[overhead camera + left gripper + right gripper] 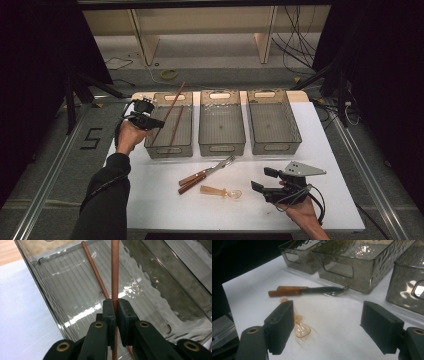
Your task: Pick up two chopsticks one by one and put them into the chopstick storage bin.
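Your left gripper [150,121] is at the left edge of the left bin [155,150], and its jaws are clenched on one brown chopstick [115,270]. In the left gripper view the two pads press this chopstick from both sides, and the stick goes straight up between them over the ribbed floor of the bin. In the high view the held chopstick leans from the gripper up toward the far side, and its tip reaches past the far rim of the bin. A second chopstick [96,272] lies inside the same bin, just beside the held one, with its far end near the far wall. Your right gripper [267,184] is near the front right part of the white table [330,150], and its jaws are released, standing wide apart with nothing between them. In front of it, on the table, lie a small amber spoon [300,328] and, a little farther, a fork [334,291] and a knife [287,287] with wooden handles, side by side. The middle bin [222,145] and the right bin [275,145] stand in one row with the left bin at the far side.
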`<move>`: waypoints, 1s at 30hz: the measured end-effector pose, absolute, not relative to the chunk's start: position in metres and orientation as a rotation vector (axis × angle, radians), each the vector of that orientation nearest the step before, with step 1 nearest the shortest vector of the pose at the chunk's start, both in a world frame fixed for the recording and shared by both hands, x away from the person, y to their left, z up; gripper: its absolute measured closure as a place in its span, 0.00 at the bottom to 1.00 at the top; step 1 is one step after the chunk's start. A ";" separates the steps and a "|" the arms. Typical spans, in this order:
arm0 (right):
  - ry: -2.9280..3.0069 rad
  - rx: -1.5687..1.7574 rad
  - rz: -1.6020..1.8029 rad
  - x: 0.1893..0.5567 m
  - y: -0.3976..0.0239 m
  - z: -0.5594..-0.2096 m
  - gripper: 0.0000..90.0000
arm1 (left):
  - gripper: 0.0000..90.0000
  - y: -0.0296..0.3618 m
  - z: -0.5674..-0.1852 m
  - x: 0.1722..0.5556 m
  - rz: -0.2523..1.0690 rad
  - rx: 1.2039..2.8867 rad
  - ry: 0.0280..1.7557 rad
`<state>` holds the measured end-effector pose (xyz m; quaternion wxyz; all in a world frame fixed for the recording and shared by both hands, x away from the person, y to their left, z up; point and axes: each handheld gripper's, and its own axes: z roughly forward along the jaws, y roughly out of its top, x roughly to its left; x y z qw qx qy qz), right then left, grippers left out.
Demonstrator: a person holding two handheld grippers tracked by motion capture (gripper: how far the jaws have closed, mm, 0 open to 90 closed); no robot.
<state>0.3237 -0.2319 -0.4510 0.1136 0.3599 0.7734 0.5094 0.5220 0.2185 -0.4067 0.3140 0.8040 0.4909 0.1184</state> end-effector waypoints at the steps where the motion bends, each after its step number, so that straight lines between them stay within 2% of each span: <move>1: 2.268 1.055 1.494 0.324 -0.232 -0.451 0.30 | 0.94 0.218 -0.408 0.522 0.312 2.120 1.293; 23: 2.270 1.052 1.495 0.323 -0.232 -0.451 0.30 | 0.92 0.218 -0.427 0.527 0.307 2.095 1.392; 26: 2.270 1.052 1.494 0.324 -0.232 -0.451 0.30 | 0.79 0.218 -0.426 0.526 0.302 2.103 1.385; 30: 2.270 1.052 1.495 0.323 -0.231 -0.451 0.31 | 0.66 0.217 -0.422 0.523 0.282 2.105 1.363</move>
